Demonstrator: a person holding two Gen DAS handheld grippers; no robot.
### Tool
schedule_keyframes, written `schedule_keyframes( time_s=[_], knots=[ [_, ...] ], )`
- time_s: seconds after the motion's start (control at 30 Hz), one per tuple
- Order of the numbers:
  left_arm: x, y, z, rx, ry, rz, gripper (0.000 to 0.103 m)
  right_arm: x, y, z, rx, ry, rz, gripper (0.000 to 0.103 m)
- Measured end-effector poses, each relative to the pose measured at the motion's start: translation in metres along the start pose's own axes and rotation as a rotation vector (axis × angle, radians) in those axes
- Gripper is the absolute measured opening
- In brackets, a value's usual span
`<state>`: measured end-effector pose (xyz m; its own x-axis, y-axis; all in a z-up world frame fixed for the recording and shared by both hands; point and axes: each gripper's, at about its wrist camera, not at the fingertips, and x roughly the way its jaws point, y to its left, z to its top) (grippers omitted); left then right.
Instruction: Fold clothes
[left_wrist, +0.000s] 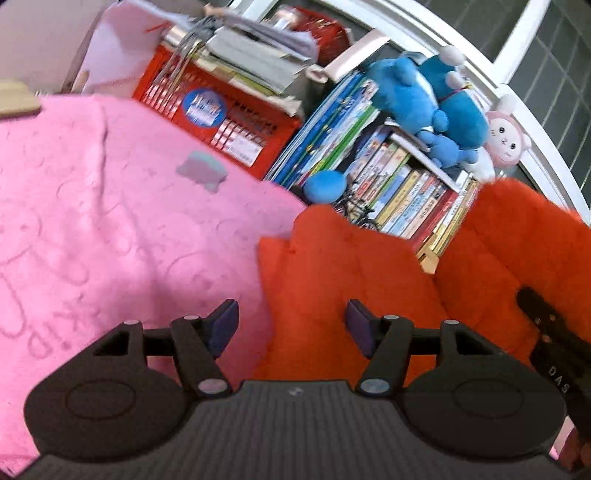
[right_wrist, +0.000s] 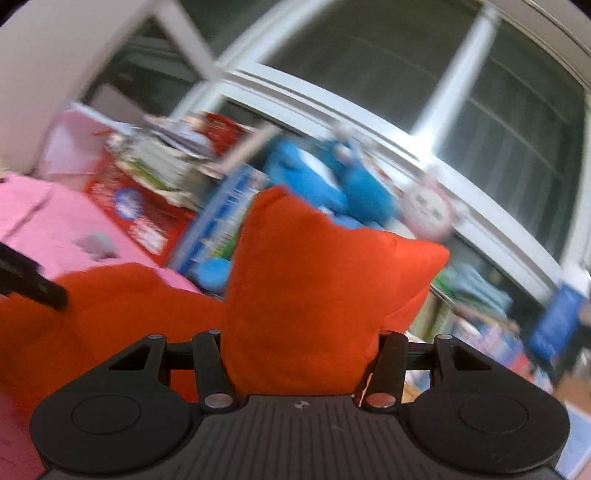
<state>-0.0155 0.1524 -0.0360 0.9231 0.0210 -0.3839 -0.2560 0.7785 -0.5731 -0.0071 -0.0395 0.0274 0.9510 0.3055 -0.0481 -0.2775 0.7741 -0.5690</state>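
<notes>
Surface: we note a pink embossed plush blanket (left_wrist: 110, 221), with a small grey-green patch (left_wrist: 201, 170) on it.
Crate: we record a red plastic basket (left_wrist: 221, 114) beside the blanket's far edge, loose papers and booklets (left_wrist: 255, 48) stacked on top.
Books: a row of colourful paperback books (left_wrist: 402, 184) stands upright beside the crate.
Toys: blue plush toys (left_wrist: 432, 99) and a pink-and-white plush doll (left_wrist: 506, 136) sit on the books.
Backdrop: we observe a white-framed window (right_wrist: 369, 96).
</notes>
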Motion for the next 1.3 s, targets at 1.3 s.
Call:
schedule_keyframes(
  time_s=[1.3],
  knots=[
    [0.000, -0.010, 0.010, 0.371, -0.025, 0.248, 0.088, -0.036, -0.006, -0.052, 0.149, 0.172, 0.206, 0.075]
  ],
)
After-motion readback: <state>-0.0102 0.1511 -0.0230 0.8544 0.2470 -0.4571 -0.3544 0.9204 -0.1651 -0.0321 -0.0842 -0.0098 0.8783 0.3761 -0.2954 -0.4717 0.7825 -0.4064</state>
